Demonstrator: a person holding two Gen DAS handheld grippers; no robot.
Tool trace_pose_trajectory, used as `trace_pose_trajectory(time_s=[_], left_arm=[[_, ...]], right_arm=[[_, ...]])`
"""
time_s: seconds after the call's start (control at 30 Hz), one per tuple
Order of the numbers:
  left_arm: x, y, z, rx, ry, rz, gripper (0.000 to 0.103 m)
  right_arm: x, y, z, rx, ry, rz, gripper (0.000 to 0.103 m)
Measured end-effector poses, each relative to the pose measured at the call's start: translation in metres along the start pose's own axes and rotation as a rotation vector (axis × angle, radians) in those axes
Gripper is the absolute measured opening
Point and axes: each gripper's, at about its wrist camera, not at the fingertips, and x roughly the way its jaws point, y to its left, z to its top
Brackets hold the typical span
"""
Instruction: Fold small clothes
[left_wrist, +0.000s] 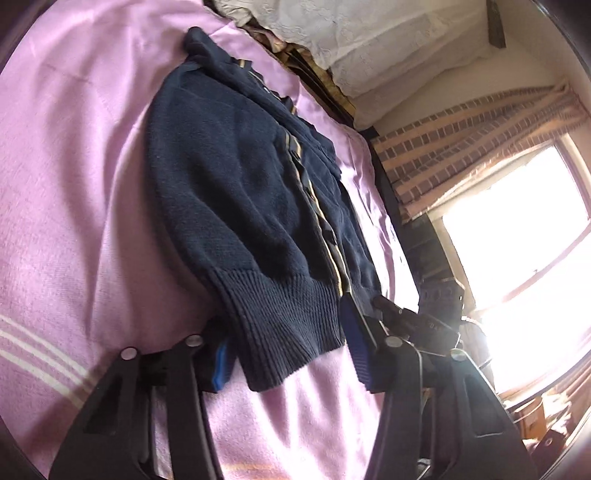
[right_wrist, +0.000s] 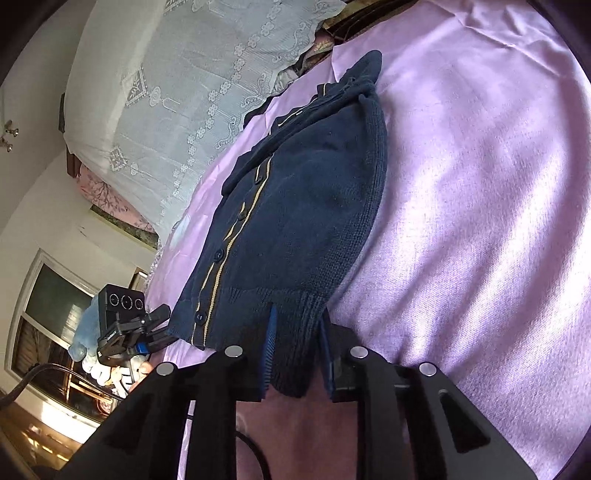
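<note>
A small navy knit cardigan (left_wrist: 236, 184) with a tan-striped button placket lies spread on a lilac bedsheet (left_wrist: 74, 184). My left gripper (left_wrist: 288, 358) stands wide open around the ribbed bottom hem, one blue-padded finger on each side. In the right wrist view the cardigan (right_wrist: 303, 221) lies the same way, and my right gripper (right_wrist: 295, 354) straddles another part of the hem, its fingers close against the folded rib. The left gripper (right_wrist: 147, 328) shows at the hem's left corner in that view.
A white lace-covered pile (right_wrist: 184, 92) sits at the head of the bed. A bright window (left_wrist: 517, 240) with a patterned curtain (left_wrist: 461, 147) is beside the bed. The sheet (right_wrist: 480, 184) stretches wide around the cardigan.
</note>
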Motion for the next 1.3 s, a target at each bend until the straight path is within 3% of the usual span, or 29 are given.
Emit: trace_pose_trajectory(time_s=[0.03, 0.1, 0.17, 0.37, 0.6, 0.97, 1.3], left_arm=[[0.0, 0.004, 0.001, -0.023, -0.01, 0.002, 0.039], [-0.002, 0.011, 0.002, -0.059, -0.02, 0.005, 0.015], [-0.001, 0.019, 0.003, -0.095, -0.019, -0.001, 0.01], [0.0, 0.002, 0.0, -0.001, -0.024, 0.075, 0.008], [-0.002, -0.013, 0.012, 0.053, -0.036, 0.118, 0.007], [-0.001, -0.05, 0.081, 0.155, -0.11, 0.141, 0.007], [0.036, -0.045, 0.145, 0.152, -0.131, 0.261, 0.007]], right_arm=[[0.0, 0.001, 0.001, 0.0, -0.001, -0.001, 0.022], [0.0, 0.001, -0.001, 0.0, -0.005, -0.002, 0.021], [-0.001, 0.002, 0.0, 0.0, -0.014, -0.016, 0.017], [-0.006, 0.01, -0.001, -0.041, -0.049, -0.04, 0.008], [-0.016, 0.02, 0.013, -0.065, -0.104, -0.013, 0.007], [-0.009, 0.035, 0.076, -0.093, -0.154, -0.002, 0.007], [0.029, 0.024, 0.148, -0.046, -0.172, -0.031, 0.007]])
